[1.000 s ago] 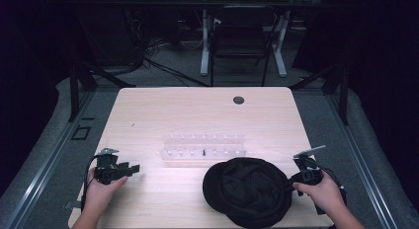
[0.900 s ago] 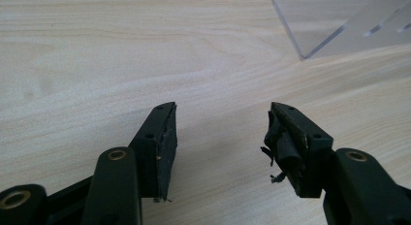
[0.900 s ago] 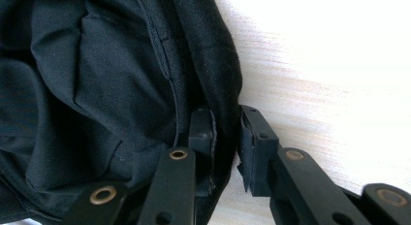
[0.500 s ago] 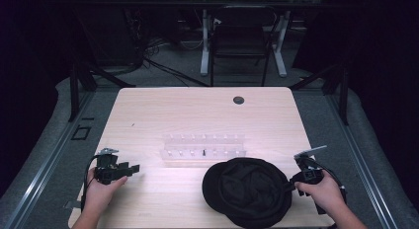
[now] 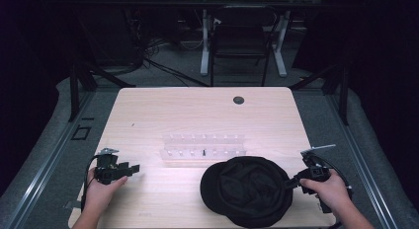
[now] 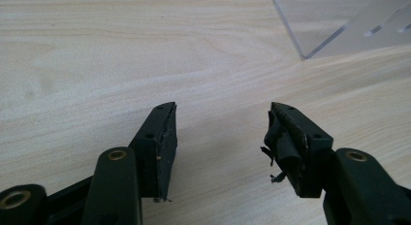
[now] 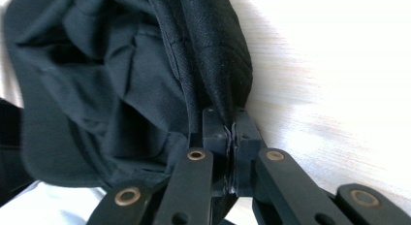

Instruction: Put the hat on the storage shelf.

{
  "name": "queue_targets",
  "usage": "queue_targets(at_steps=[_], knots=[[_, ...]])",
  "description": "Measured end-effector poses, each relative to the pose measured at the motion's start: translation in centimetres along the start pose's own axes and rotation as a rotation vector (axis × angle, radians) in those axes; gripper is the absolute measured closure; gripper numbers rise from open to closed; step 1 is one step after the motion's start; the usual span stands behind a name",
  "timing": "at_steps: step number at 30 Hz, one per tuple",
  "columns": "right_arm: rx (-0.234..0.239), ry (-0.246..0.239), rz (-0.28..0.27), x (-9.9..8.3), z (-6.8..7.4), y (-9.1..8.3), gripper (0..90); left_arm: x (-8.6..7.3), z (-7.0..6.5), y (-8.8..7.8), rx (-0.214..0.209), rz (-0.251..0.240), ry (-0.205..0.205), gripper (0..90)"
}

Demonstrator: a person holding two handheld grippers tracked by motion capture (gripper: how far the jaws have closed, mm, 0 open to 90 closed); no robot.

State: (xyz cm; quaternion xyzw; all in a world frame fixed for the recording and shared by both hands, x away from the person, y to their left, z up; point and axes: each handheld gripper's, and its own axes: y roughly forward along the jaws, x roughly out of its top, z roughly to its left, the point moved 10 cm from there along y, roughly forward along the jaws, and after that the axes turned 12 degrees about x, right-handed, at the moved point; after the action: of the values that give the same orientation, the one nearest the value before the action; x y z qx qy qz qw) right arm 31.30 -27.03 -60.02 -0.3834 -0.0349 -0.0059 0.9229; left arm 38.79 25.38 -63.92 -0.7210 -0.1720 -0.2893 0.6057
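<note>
Your right gripper [image 7: 231,130]: jaws just closed, pinching the rim of the black cap [image 5: 247,189] | cap: on the table [image 5: 197,110], near the front edge toward the right corner, just in front of the clear rack [image 5: 203,146] | your left gripper [image 6: 220,137]: jaws wide apart, nothing between them, near the front left corner.

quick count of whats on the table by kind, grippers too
black cap: 1
clear rack: 1
grippers: 2, left and right
total: 4
</note>
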Motion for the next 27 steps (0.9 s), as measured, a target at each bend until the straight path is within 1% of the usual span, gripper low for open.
queue_targets(at_steps=[1, 2, 3, 4, 5, 6, 7, 8, 9, 10, 11, 12, 13, 14, 15, 17, 18, 19, 20, 21, 22, 23, 25, 26, 27], knots=[[0.001, -0.006, 0.011, 0.0, 0.2, -0.3, 87.6, 0.0, 0.0, 0.0, 0.0, 0.0, 0.0, 44.5], [0.023, 0.015, -0.034, 0.2, 0.6, -0.2, 87.6, 0.0, 0.0, 0.0, 0.001, 0.0, 0.0, 44.5], [0.008, -0.031, 0.044, -0.1, 0.5, -0.9, 87.6, 0.0, 0.0, 0.0, 0.001, 0.0, 0.0, 44.5], [0.018, 0.018, -0.03, 0.2, 0.9, -0.6, 87.6, 0.0, 0.0, 0.0, 0.001, 0.0, 0.0, 44.5], [0.022, -0.004, -0.002, 0.1, 1.1, -1.0, 87.6, 0.0, 0.0, 0.0, 0.001, 0.001, 0.0, 44.5], [0.022, -0.004, -0.002, 0.1, 1.1, -1.0, 87.6, 0.0, 0.0, 0.0, 0.001, 0.001, 0.0, 44.5], [0.025, 0.0, -0.028, 0.4, 1.5, -1.3, 87.6, 0.0, 0.0, 0.0, 0.0, 0.001, 0.0, 44.4], [0.02, 0.01, -0.038, 0.4, 1.7, -1.4, 87.6, 0.0, 0.0, 0.0, 0.001, 0.001, 0.0, 44.4], [0.028, -0.01, -0.02, 0.4, 1.8, -1.7, 87.6, 0.0, 0.0, 0.0, 0.001, 0.001, 0.0, 44.4], [0.028, -0.01, -0.02, 0.4, 1.8, -1.7, 87.6, 0.0, 0.0, 0.0, 0.001, 0.001, 0.0, 44.5], [0.008, 0.01, -0.048, 0.6, 2.3, -1.9, 87.6, 0.0, 0.0, 0.0, 0.001, 0.001, 0.0, 44.4], [0.017, -0.003, -0.025, 0.5, 2.3, -2.0, 87.6, 0.0, 0.0, 0.0, 0.001, 0.001, 0.0, 44.4], [0.015, -0.001, -0.02, 0.4, 2.7, -2.2, 87.6, 0.0, 0.0, 0.0, 0.002, 0.001, 0.0, 44.4], [0.015, -0.001, -0.02, 0.4, 2.7, -2.2, 87.6, 0.0, 0.0, 0.0, 0.002, 0.001, 0.0, 44.5], [0.01, 0.0, -0.035, 0.5, 2.8, -2.2, 87.6, 0.0, 0.0, 0.0, 0.002, 0.001, 0.0, 44.5], [0.005, -0.015, -0.01, 0.4, 3.8, -2.7, 87.6, 0.0, 0.0, 0.0, 0.001, 0.0, 0.0, 44.4], [0.005, -0.015, -0.01, 0.4, 3.8, -2.7, 87.6, 0.0, 0.0, 0.0, 0.001, 0.0, 0.0, 44.4], [0.0, -0.027, -0.005, 0.4, 4.4, -3.0, 87.6, 0.0, 0.0, 0.0, 0.001, 0.001, 0.0, 44.3], [-0.003, -0.026, -0.009, 0.4, 4.6, -3.0, 87.6, 0.0, 0.0, 0.0, 0.001, 0.001, 0.0, 44.3], [0.0, -0.025, -0.014, 0.4, 5.0, -3.2, 87.5, 0.0, 0.0, 0.0, 0.001, 0.001, 0.0, 44.3], [0.0, -0.025, -0.014, 0.4, 5.0, -3.2, 87.5, 0.0, 0.0, 0.0, 0.001, 0.001, 0.0, 44.2], [-0.001, -0.029, -0.011, 0.4, 5.5, -3.5, 87.5, 0.0, 0.0, 0.0, 0.001, 0.001, 0.0, 44.2], [0.004, -0.024, -0.022, 0.5, 6.0, -3.7, 87.5, 0.0, 0.0, 0.0, -0.001, 0.0, 0.001, 44.2], [0.034, 0.001, -0.063, 0.7, 6.5, -3.5, 87.5, 0.0, 0.0, 0.0, -0.002, 0.0, 0.0, 44.2], [0.027, -0.014, -0.039, 0.6, 6.5, -3.9, 87.5, 0.0, 0.0, -0.1, -0.002, 0.0, 0.001, 44.2]])
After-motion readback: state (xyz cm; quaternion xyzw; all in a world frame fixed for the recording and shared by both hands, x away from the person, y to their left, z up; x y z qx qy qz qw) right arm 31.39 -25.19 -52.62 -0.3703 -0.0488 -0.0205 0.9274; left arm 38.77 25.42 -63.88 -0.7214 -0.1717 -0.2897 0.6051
